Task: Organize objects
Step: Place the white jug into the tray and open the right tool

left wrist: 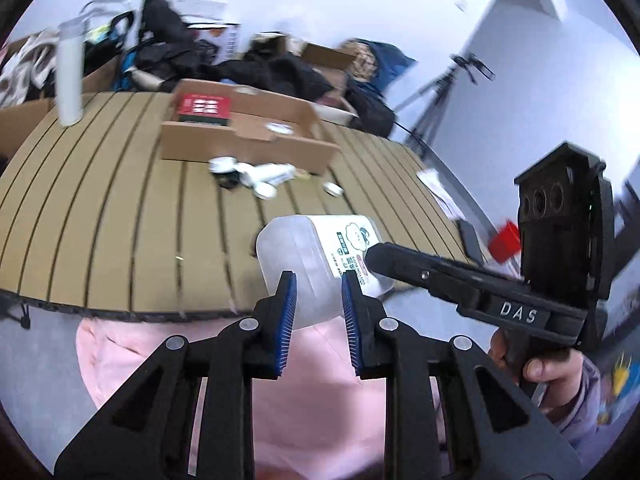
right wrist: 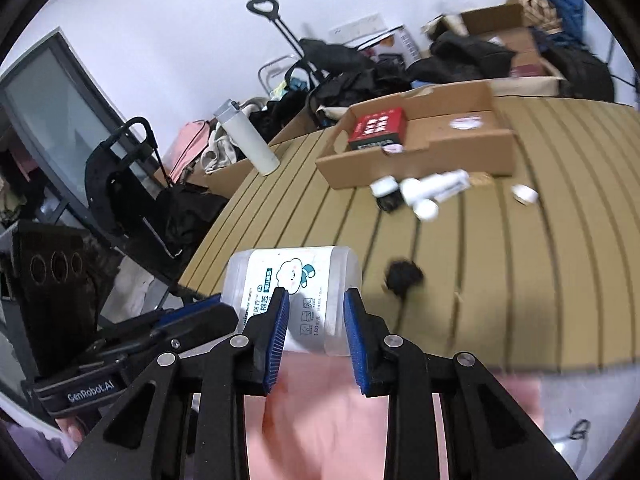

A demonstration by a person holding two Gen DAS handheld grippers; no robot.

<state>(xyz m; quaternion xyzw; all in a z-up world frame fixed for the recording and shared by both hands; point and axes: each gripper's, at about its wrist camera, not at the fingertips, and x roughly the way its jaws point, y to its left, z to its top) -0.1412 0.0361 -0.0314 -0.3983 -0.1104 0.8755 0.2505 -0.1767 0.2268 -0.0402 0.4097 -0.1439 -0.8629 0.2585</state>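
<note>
Item: translucent plastic box (left wrist: 320, 256) with a cartoon cloud label, lifted off the table, lower centre of both views.
Left gripper (left wrist: 318, 294): blue pads clamped on the box's near end.
Right gripper (right wrist: 316, 312): pads pressed against the labelled sides of the same box; in the left view its finger enters from the right, held by a hand (left wrist: 540, 364).
Table (right wrist: 520, 280): slatted tan top, filling mid frame.
Cardboard tray (right wrist: 420, 152): upper centre, holding a red box (right wrist: 378, 128).
Loose pieces (right wrist: 424, 192): white tubes and caps just in front of the tray.
White bottle (left wrist: 70, 76): upright, upper left of the left view.
Pink cloth (left wrist: 320, 400): below the fingers.
</note>
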